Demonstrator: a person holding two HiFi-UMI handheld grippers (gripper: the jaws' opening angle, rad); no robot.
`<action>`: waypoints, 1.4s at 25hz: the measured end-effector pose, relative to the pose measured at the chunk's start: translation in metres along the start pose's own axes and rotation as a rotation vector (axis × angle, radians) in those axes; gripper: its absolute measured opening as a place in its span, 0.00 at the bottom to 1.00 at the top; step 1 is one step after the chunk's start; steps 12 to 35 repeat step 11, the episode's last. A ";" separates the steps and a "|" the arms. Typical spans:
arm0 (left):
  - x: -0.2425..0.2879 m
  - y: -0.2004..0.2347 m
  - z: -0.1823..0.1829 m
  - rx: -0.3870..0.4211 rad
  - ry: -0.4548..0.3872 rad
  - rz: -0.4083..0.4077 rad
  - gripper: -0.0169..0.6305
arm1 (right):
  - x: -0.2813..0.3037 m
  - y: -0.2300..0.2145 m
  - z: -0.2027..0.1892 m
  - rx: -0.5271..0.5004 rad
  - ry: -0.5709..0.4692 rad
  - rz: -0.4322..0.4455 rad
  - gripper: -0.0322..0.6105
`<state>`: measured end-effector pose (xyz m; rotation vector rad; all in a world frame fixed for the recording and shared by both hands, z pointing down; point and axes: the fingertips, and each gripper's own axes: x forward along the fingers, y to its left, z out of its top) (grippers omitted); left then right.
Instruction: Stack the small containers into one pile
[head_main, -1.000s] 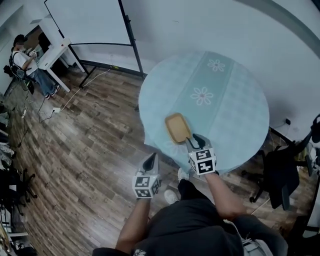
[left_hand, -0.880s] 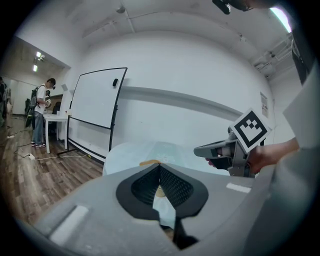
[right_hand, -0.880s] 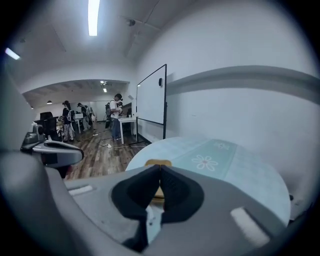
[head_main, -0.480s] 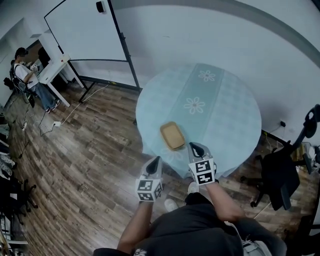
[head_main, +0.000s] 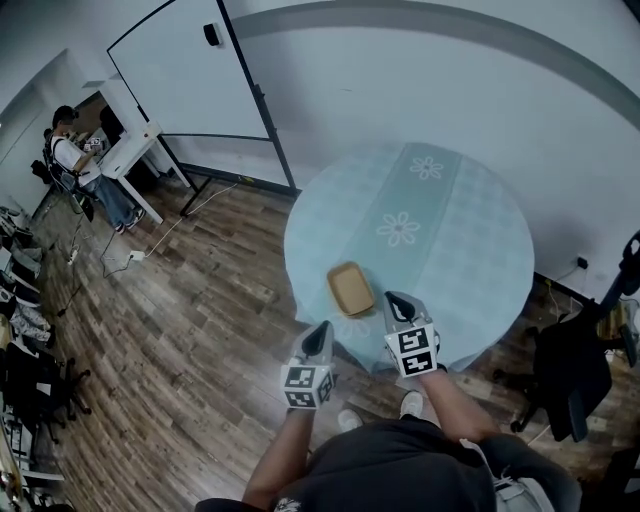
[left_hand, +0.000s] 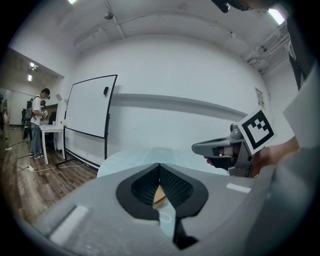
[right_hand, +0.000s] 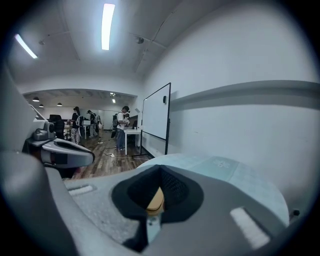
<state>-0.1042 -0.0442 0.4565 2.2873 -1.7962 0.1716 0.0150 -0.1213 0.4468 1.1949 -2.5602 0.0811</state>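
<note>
- Left gripper (head_main: 320, 330): jaws closed, empty.
- Right gripper (head_main: 393, 298): jaws closed, empty.
- Tan rectangular plastic container (head_main: 350, 288): sits near the edge of the round blue-clothed table (head_main: 470, 250); a careless nudge might knock it off.

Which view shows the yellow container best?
The head view: the whole container is seen from above, lying on the table. The left gripper view and the right gripper view each show only a yellow sliver of it through the opening under the jaw tips.
</note>
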 end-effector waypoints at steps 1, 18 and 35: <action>0.003 -0.002 0.002 0.000 -0.004 0.010 0.02 | 0.001 -0.005 0.001 -0.001 -0.005 0.004 0.05; 0.012 -0.005 0.005 0.003 -0.009 0.050 0.02 | 0.009 -0.015 0.009 0.009 -0.045 0.031 0.05; 0.012 -0.005 0.005 0.003 -0.009 0.050 0.02 | 0.009 -0.015 0.009 0.009 -0.045 0.031 0.05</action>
